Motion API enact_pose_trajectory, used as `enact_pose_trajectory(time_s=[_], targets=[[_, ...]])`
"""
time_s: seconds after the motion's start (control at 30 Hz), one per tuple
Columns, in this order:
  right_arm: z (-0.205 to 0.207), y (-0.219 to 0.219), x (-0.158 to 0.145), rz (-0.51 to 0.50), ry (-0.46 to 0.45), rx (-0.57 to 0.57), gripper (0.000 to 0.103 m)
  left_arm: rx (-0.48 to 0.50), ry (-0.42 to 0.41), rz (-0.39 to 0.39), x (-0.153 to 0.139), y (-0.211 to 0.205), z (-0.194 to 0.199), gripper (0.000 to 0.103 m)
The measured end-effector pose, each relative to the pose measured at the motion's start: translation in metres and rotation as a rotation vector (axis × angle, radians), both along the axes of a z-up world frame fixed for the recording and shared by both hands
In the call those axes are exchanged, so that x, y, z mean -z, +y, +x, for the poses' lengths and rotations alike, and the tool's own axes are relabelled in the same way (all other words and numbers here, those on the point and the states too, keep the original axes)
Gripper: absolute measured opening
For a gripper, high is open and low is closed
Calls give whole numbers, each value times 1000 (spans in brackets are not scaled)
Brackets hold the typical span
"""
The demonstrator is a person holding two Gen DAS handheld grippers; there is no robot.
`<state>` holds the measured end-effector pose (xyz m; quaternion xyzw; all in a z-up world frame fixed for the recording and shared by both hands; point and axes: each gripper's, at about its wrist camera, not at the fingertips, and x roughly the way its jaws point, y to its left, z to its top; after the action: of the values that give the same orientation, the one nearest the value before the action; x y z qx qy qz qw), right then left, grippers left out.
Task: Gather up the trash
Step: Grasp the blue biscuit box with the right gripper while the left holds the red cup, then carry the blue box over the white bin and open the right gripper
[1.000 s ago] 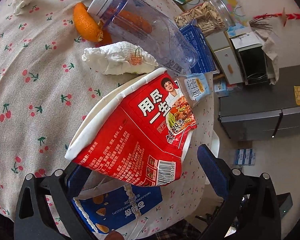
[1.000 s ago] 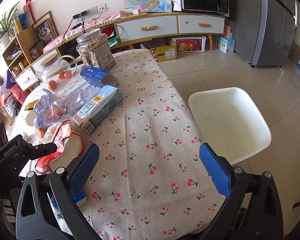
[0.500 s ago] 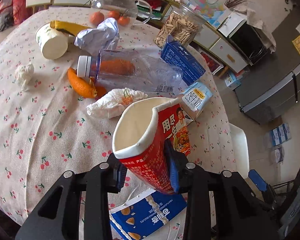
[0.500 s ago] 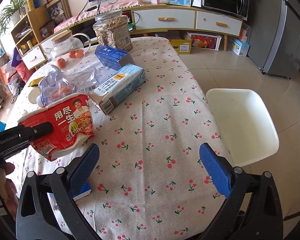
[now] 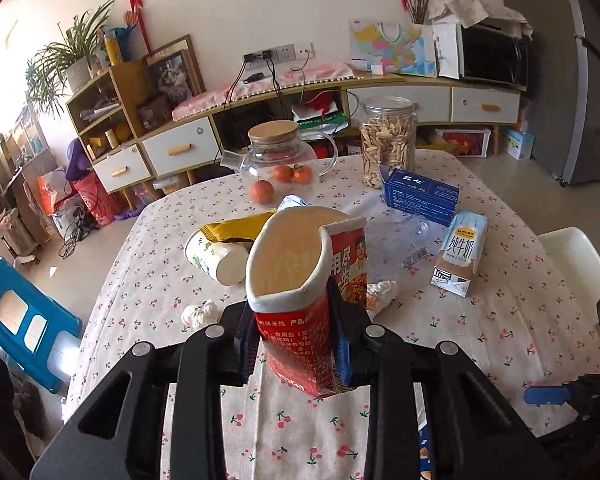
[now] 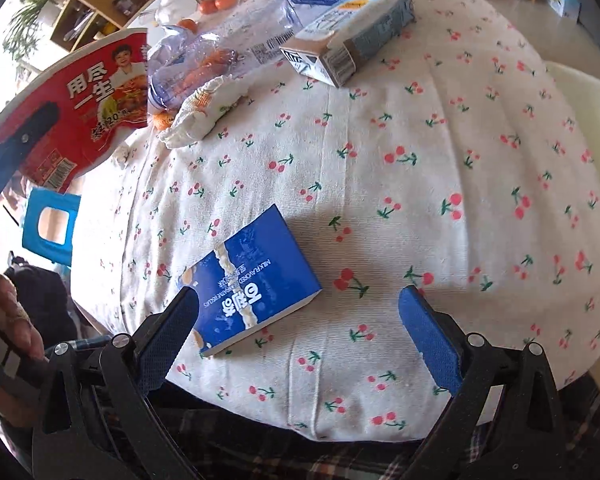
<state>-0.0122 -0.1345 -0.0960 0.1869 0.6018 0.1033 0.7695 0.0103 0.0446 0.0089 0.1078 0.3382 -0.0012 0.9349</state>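
Several scraps litter a cherry-print tablecloth (image 6: pixel 420 160) before a sideboard (image 5: pixel 400 92).

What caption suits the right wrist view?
Open right claw hovers over a blue biscuit box on the cherry-print tablecloth.

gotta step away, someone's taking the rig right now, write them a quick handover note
Left gripper: shut on the red noodle cup, squashed and lifted off the table.
Right gripper: open, empty, hovering over the blue biscuit box at the table's near edge.
On the table: milk carton, crushed plastic bottle, crumpled tissue, paper cup, yellow wrapper, small tissue ball.
Done: cup picked up. No trash bin is in view.
Left: drop the cup, then collect the rest, likely the biscuit box first.
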Motion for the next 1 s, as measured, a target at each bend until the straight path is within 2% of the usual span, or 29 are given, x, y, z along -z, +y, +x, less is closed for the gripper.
enact_pose_trajectory(time_s=[0.07,0.2,0.27,0.4,0.43,0.5,0.57,0.63,0.7,0.8,1.0], targets=[[2,13,-2,-11,-3,18,96,-11,4,-20,0,6,1,30],[5,42,-2,-134,-17,29,95,-14,11,-48,2,10,1,30],[6,53,4,-165,1,35,95,-15,-5,-55,1,11,-5,30],[6,67,4,-221,-31,54,92,-21,-45,-62,-8,16,-10,30],[7,70,4,-226,-36,61,89,-24,-51,-68,-9,19,-11,30],[10,74,3,-246,-59,63,77,-32,-58,-80,-12,24,-11,30],[15,84,-2,-243,-91,33,57,-38,-56,-89,-13,27,-12,30],[19,85,-5,-194,-106,23,53,-43,-53,-94,-13,31,-12,30],[25,84,-8,-160,-122,9,53,-48,-53,-100,-12,35,-13,30],[32,84,-22,-189,-196,-1,53,-54,-51,-112,-11,37,-12,30],[43,77,-55,-217,-290,18,53,-46,-54,-113,-10,34,-13,30]])
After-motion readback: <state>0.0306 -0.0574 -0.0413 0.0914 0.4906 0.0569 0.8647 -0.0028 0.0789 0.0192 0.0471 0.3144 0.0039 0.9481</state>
